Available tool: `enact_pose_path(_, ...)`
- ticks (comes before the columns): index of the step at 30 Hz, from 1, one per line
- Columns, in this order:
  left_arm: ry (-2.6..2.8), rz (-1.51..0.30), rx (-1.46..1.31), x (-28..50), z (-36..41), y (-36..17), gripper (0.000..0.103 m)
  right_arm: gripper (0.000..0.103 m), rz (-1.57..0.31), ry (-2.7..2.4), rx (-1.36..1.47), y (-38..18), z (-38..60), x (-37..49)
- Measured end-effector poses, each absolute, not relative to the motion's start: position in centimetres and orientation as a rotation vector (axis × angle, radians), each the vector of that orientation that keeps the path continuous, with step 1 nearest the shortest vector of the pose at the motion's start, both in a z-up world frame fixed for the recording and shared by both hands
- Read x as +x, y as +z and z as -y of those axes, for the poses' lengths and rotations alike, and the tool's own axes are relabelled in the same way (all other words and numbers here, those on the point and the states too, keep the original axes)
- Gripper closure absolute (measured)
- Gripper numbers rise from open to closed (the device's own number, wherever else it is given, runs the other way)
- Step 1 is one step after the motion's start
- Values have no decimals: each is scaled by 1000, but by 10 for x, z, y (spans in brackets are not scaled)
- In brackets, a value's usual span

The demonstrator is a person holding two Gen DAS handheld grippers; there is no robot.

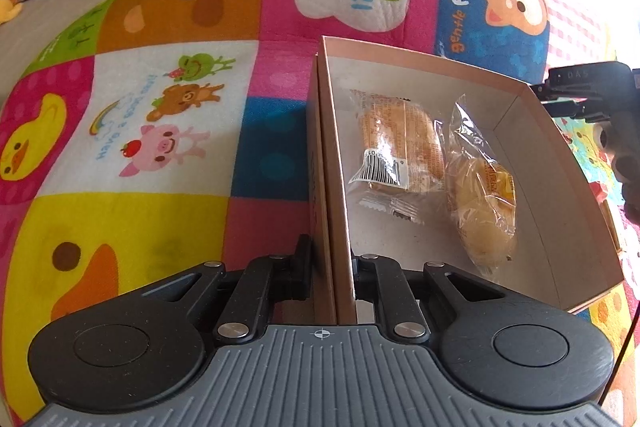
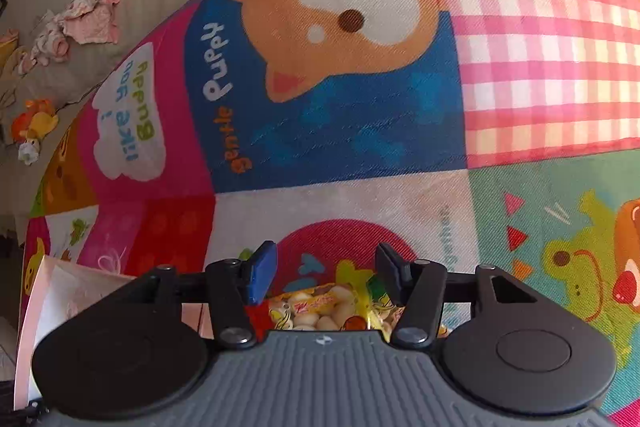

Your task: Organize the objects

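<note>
In the left wrist view my left gripper (image 1: 331, 267) is shut on the near left wall of a shallow cardboard box (image 1: 540, 131), one finger outside and one inside. Two wrapped cakes lie in the box: one with a barcode (image 1: 400, 147) and a yellow one (image 1: 482, 195); a small clear sachet (image 1: 390, 207) lies beside them. In the right wrist view my right gripper (image 2: 326, 267) is open, fingers apart above a bag of small round candies (image 2: 320, 311) lying on the mat. The right gripper's body (image 1: 600, 107) shows past the box's far right side.
A colourful cartoon play mat (image 2: 340, 131) covers the surface. Grey bedding with pink baby clothes (image 2: 88, 19) and a small orange toy (image 2: 34, 123) lies beyond the mat's left edge. The box corner (image 2: 44, 291) shows at the lower left of the right wrist view.
</note>
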State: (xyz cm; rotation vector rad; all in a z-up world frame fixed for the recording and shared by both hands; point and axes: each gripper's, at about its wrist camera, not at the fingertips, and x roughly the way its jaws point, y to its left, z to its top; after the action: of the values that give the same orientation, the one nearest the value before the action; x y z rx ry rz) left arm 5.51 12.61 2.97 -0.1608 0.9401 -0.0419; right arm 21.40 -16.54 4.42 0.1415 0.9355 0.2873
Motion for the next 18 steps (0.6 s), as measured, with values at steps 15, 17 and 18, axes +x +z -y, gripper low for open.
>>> enact_pose_path(15,-43,-929,-179,53,-128,28,88,46,-889,215,28,63,236,93)
enact_pose_path(17,-42,-930,-180,54,-128,28,88,40,-885,211,42,62,242,80)
enact_pose_path(18,-41,-930,-180,54,-128,28,88,38,-883,203,42,61,244,73)
